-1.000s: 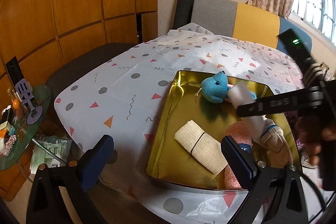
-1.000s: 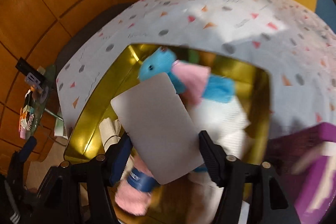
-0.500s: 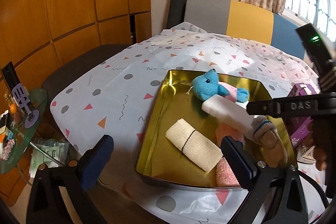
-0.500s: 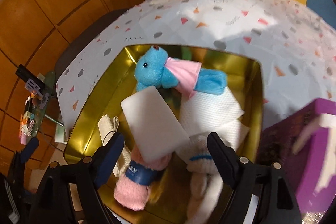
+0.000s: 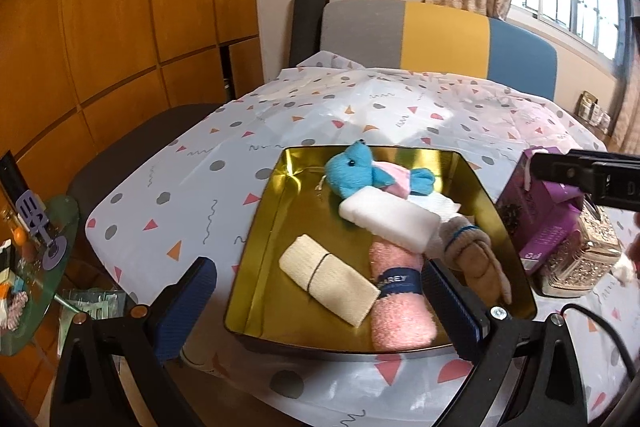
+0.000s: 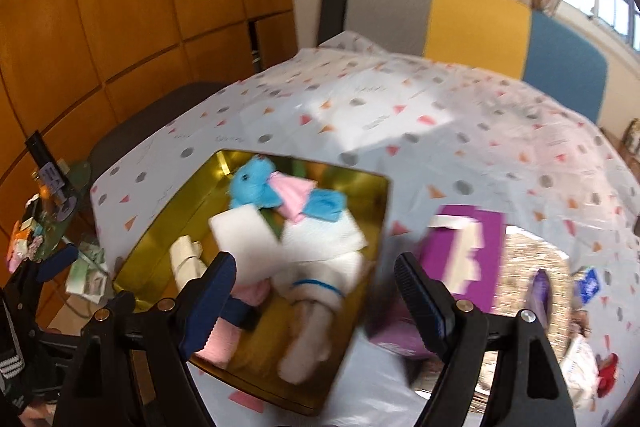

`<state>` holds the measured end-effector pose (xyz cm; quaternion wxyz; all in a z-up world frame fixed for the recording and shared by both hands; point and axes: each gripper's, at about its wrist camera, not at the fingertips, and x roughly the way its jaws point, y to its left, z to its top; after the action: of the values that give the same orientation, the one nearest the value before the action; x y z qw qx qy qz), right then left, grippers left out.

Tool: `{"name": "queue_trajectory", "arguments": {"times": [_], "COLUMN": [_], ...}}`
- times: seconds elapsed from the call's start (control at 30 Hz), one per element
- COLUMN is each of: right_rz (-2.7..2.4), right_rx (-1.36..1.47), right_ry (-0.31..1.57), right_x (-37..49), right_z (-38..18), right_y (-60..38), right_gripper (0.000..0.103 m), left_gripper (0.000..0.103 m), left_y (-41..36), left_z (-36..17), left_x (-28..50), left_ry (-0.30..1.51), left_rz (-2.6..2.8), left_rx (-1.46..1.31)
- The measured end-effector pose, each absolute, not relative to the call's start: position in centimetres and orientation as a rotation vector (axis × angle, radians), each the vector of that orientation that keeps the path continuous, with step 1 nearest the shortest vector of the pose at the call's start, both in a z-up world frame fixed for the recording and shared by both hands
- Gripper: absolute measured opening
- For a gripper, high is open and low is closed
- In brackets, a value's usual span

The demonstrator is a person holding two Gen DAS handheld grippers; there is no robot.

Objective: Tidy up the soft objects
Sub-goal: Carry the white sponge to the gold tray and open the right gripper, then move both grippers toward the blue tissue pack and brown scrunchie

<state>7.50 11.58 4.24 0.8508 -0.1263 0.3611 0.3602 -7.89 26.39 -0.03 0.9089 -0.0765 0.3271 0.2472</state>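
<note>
A gold tin tray [image 5: 262, 235] [image 6: 160, 239] on the table holds soft things: a blue plush toy [image 5: 354, 173] [image 6: 254, 183], a white sponge [image 5: 390, 219] [image 6: 244, 239], a beige cloth roll [image 5: 328, 279], a pink rolled towel [image 5: 398, 299], a white paper napkin [image 6: 322, 241] and a sock-like plush [image 5: 478, 259] [image 6: 316, 319]. My left gripper [image 5: 320, 311] is open and empty, low in front of the tray. My right gripper [image 6: 316, 303] is open and empty, above the tray's near right part; its body shows at the right in the left wrist view [image 5: 592, 177].
A purple box [image 5: 540, 215] [image 6: 456, 255] and a glittery gold box [image 5: 580, 259] stand right of the tray. A patterned tablecloth [image 5: 360, 107] covers the table. A chair with grey, yellow and blue back [image 5: 440, 35] stands behind. A green glass side table [image 5: 36, 267] with clutter is at left.
My right gripper opened, let go of the white sponge, which now lies in the tray on the other items, and pulled back to the right. The left gripper stayed open.
</note>
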Motion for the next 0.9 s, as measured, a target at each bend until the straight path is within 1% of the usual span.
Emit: {"name": "queue_trajectory", "arguments": {"times": [0.37, 0.6, 0.9], "right_rz": [0.479, 0.424, 0.387], "right_rx": [-0.296, -0.308, -0.253], "right_ry": [0.631, 0.590, 0.585], "right_x": [7.0, 6.5, 7.2], "right_z": [5.7, 6.0, 6.0], "right_y": [5.1, 2.5, -0.8], "right_gripper": [0.083, 0.083, 0.083], "left_gripper": [0.103, 0.103, 0.103], "left_y": [24.7, 22.8, 20.2], "left_z": [0.3, 1.0, 1.9], "left_x": [-6.9, -6.1, -4.9], "left_ry": [0.689, 0.686, 0.680], "left_rz": [0.487, 0.465, 0.426], "left_rx": [-0.130, -0.082, -0.021]}}
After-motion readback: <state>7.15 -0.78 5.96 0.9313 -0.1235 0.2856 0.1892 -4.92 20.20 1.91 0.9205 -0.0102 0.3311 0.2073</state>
